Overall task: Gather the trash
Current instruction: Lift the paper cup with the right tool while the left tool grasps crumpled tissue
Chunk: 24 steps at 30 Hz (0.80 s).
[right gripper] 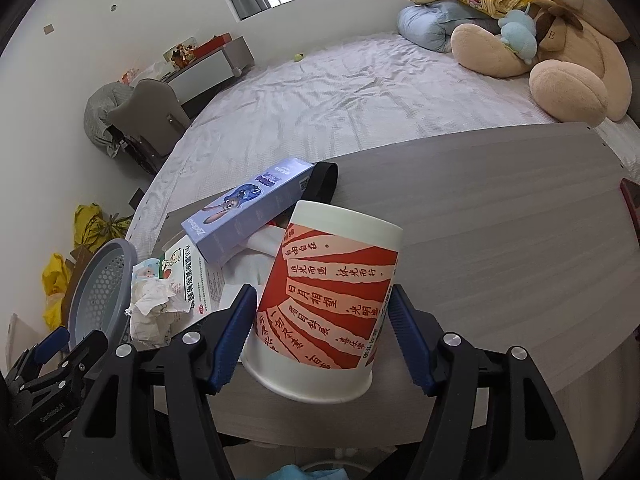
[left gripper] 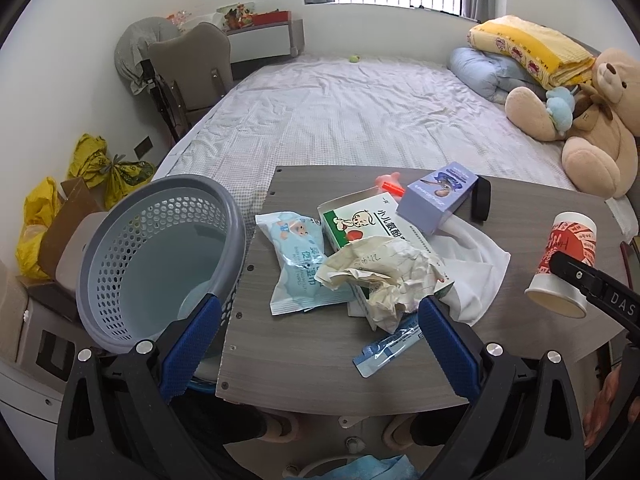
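Right gripper [right gripper: 320, 340] clamps the red-and-white paper cup [right gripper: 326, 300] low on its sides, the cup upside down and tilted, apparently lifted clear of the grey table [right gripper: 500, 240]. Paper walls give under pressure, so the cup could crush or slide out between the blue pads on its way to the perforated grey basket [left gripper: 160, 256] at the table's left edge. Left gripper [left gripper: 320, 344] hangs open and empty just short of the crumpled paper [left gripper: 384, 276]; it sits between cup and basket, so the two tools could collide. An overshoot would drop the cup beyond the rim.
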Motion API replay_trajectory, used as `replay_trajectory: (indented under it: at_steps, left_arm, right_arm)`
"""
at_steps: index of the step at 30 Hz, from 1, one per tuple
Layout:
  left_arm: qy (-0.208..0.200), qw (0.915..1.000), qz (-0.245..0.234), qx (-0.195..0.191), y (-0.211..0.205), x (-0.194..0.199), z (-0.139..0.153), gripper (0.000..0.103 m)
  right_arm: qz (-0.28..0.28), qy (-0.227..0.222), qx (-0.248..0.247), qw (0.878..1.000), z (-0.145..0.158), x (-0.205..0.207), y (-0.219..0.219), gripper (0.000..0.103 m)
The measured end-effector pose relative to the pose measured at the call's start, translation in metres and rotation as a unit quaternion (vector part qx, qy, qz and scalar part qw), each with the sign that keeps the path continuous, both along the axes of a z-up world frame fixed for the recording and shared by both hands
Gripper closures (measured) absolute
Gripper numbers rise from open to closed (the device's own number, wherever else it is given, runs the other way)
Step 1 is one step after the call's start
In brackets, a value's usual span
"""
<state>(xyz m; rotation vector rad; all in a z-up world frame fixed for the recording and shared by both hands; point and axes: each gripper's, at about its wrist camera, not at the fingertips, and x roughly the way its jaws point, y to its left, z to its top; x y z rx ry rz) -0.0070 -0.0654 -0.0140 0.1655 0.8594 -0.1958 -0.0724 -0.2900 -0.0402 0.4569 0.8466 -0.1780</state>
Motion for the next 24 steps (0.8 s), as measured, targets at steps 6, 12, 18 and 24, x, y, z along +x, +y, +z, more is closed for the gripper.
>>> replay_trajectory:
  at_steps: [6, 12, 18, 24]
  left_arm:
    - [0.009, 0.9999, -0.011, -0.01, -0.007, -0.001, -0.004, 0.006]
    - [0.018, 0.999, -0.038, -0.014, -0.024, 0.0, -0.011, 0.006]
    - [0.028, 0.9982, -0.051, -0.015, -0.038, 0.011, -0.023, 0.006]
    - [0.041, 0.9981, -0.045, -0.011, -0.042, 0.026, -0.039, 0.006]
  right_arm:
    - [-0.007, -0.004, 0.008, 1.0, -0.002, -0.011, -0.007, 0.038]
    - [-0.014, -0.008, 0.014, 1.0, -0.002, -0.018, -0.013, 0.038]
    - [-0.018, -0.007, 0.021, 1.0, -0.006, -0.021, -0.017, 0.038]
    - [-0.018, -0.005, 0.027, 0.999, -0.009, -0.021, -0.018, 0.038]
